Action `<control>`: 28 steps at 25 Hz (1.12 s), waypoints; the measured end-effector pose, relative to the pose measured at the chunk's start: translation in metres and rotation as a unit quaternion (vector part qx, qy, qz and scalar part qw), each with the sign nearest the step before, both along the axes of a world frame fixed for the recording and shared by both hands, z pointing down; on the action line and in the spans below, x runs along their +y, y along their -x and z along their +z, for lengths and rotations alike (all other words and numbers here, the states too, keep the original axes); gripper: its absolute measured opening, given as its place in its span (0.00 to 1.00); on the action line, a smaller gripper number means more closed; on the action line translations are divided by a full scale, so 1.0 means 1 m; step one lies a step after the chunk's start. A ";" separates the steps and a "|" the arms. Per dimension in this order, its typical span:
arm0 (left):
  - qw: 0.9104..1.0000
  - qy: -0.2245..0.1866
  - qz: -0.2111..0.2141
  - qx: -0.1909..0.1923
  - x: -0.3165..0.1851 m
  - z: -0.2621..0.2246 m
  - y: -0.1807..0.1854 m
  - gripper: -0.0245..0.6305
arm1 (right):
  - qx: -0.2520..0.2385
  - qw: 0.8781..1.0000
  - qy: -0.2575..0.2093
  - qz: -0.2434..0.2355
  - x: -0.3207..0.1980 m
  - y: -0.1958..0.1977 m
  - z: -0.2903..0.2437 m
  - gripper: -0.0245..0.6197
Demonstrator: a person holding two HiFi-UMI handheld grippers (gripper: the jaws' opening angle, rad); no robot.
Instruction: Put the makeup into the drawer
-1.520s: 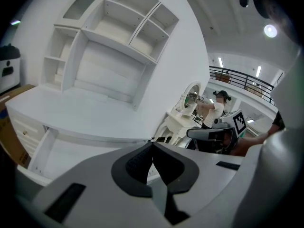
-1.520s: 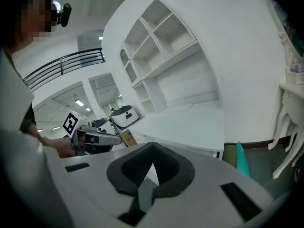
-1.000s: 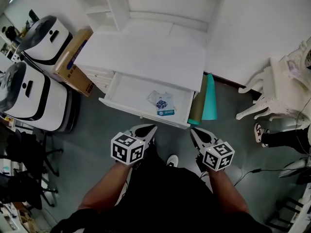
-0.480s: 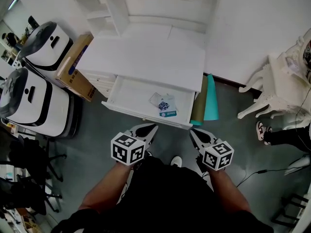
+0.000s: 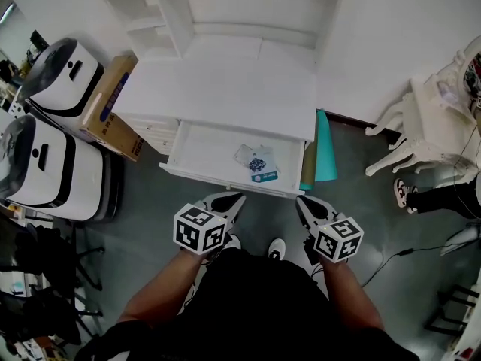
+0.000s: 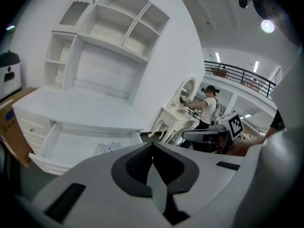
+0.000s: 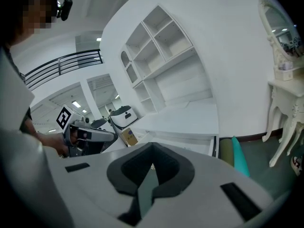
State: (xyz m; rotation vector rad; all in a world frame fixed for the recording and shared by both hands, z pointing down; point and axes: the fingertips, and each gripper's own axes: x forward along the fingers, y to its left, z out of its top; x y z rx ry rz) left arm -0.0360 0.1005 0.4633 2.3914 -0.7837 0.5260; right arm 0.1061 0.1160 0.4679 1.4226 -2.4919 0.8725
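A white desk (image 5: 225, 89) has its drawer (image 5: 203, 153) pulled out toward me. Inside the drawer lies the makeup (image 5: 258, 163), a clear packet with a blue label; it also shows in the left gripper view as the makeup (image 6: 108, 147). My left gripper (image 5: 234, 200) hangs just in front of the drawer's front edge, shut and empty. My right gripper (image 5: 302, 201) hangs beside it, near the drawer's right corner, also shut with nothing held. Each gripper view shows its own jaws pressed together, left gripper (image 6: 152, 148), right gripper (image 7: 152, 164).
Left of the desk stand a cardboard box (image 5: 105, 107) and two white-and-black machines (image 5: 41, 164). A teal roll (image 5: 325, 147) leans at the desk's right side. A white ornate dressing table (image 5: 432, 119) and a person's legs (image 5: 443, 198) are at the right. Shelves (image 5: 173, 6) rise behind the desk.
The desk and drawer have shifted a little right and down in the head view. Both grippers have kept their place side by side in front of the drawer, still shut.
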 end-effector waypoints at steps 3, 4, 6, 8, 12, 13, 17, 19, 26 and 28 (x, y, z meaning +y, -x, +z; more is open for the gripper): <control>1.000 -0.001 0.009 0.006 -0.005 -0.001 0.001 0.05 | 0.005 1.000 -0.004 0.009 -0.001 0.005 -0.003 0.08; 1.000 -0.001 0.011 0.007 -0.005 -0.001 0.001 0.05 | 0.006 1.000 -0.003 0.011 -0.001 0.006 -0.003 0.08; 1.000 0.000 0.017 0.007 -0.005 -0.001 0.001 0.05 | 0.007 1.000 0.001 0.016 0.000 0.007 -0.001 0.08; 1.000 0.000 0.021 0.007 -0.004 0.000 0.001 0.05 | 0.010 1.000 0.004 0.018 0.002 0.008 0.000 0.08; 1.000 0.006 0.021 0.004 0.000 0.005 0.008 0.05 | 0.016 1.000 0.005 0.017 0.004 0.013 0.002 0.08; 1.000 0.005 0.021 0.003 -0.001 0.006 0.009 0.05 | 0.017 1.000 0.004 0.016 0.004 0.013 0.002 0.08; 1.000 0.002 0.018 0.009 -0.004 0.003 0.010 0.05 | 0.023 1.000 0.006 0.012 0.004 0.015 0.003 0.08; 1.000 0.002 0.019 0.010 -0.004 0.002 0.009 0.05 | 0.023 1.000 0.007 0.013 0.004 0.014 0.004 0.08; 1.000 0.002 0.021 0.007 -0.003 0.002 0.010 0.05 | 0.021 1.000 0.003 0.008 -0.001 0.019 0.000 0.08; 1.000 0.000 0.022 0.007 -0.004 0.001 0.009 0.05 | 0.022 1.000 0.003 0.007 -0.001 0.020 -0.001 0.08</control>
